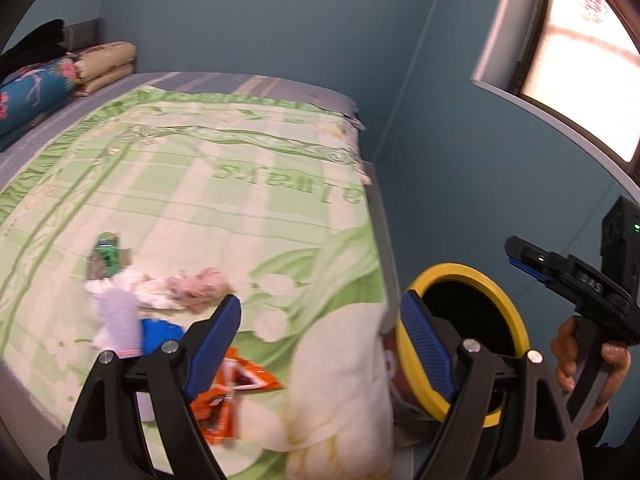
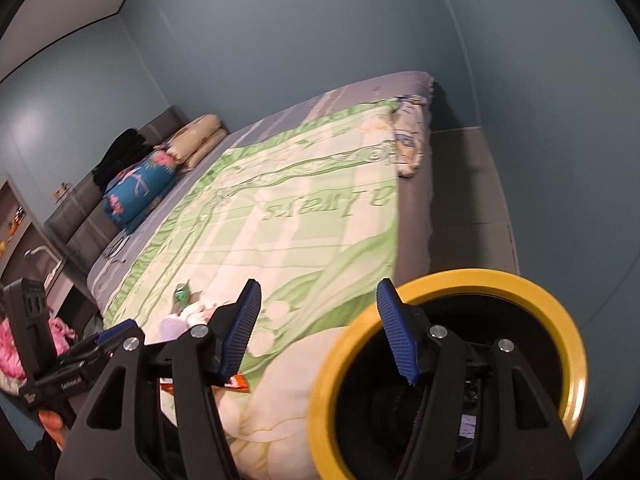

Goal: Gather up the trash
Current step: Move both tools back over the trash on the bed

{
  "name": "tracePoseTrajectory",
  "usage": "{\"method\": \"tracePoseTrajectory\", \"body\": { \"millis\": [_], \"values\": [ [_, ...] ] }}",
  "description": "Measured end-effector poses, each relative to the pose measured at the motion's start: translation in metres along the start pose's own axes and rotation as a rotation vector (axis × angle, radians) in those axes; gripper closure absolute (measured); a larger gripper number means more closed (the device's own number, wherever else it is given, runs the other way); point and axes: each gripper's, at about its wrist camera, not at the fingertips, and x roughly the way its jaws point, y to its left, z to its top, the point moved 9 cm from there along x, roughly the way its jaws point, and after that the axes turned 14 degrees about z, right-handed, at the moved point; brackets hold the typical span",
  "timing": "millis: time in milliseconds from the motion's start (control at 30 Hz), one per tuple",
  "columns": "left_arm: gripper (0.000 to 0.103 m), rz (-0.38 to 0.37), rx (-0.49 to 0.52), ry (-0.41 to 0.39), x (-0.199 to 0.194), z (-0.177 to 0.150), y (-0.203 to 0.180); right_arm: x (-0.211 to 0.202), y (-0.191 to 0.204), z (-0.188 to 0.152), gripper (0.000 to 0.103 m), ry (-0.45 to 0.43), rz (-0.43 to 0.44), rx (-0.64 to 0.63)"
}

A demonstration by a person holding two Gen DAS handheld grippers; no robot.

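Note:
Trash lies on the near part of the bed's green quilt (image 1: 224, 200): a green can (image 1: 105, 257), crumpled white and pink tissue (image 1: 176, 289), a pale paper cup (image 1: 119, 322), a blue wrapper (image 1: 160, 334) and an orange snack wrapper (image 1: 224, 396). A yellow-rimmed black bin (image 1: 468, 344) stands beside the bed's near corner; it also shows in the right wrist view (image 2: 448, 376). My left gripper (image 1: 320, 344) is open and empty above the quilt's corner, its left finger over the orange wrapper. My right gripper (image 2: 318, 332) is open and empty, its right finger over the bin's mouth.
Folded blankets and pillows (image 1: 60, 80) are stacked at the head of the bed. A blue wall and a window (image 1: 580, 52) stand to the right. A narrow grey floor strip (image 2: 468, 200) runs between bed and wall.

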Motion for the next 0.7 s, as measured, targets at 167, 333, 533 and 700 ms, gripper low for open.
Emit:
{"method": "tracePoseTrajectory", "body": {
  "millis": [167,333,533,700],
  "values": [
    [0.02,0.06,-0.046,-0.008,-0.004,0.001,0.04,0.02,0.028,-0.005,0.043,0.036,0.046,-0.044],
    [0.02,0.105,-0.09,-0.006,-0.006,-0.003,0.073,0.036,0.047,-0.014,0.043,0.081,0.078,-0.069],
    [0.02,0.148,-0.136,0.008,-0.003,-0.011,0.106,0.057,0.067,-0.028,0.042,0.136,0.102,-0.098],
    [0.02,0.173,-0.177,0.023,0.002,-0.021,0.129,0.075,0.084,-0.041,0.042,0.184,0.114,-0.12]
  ]
}}
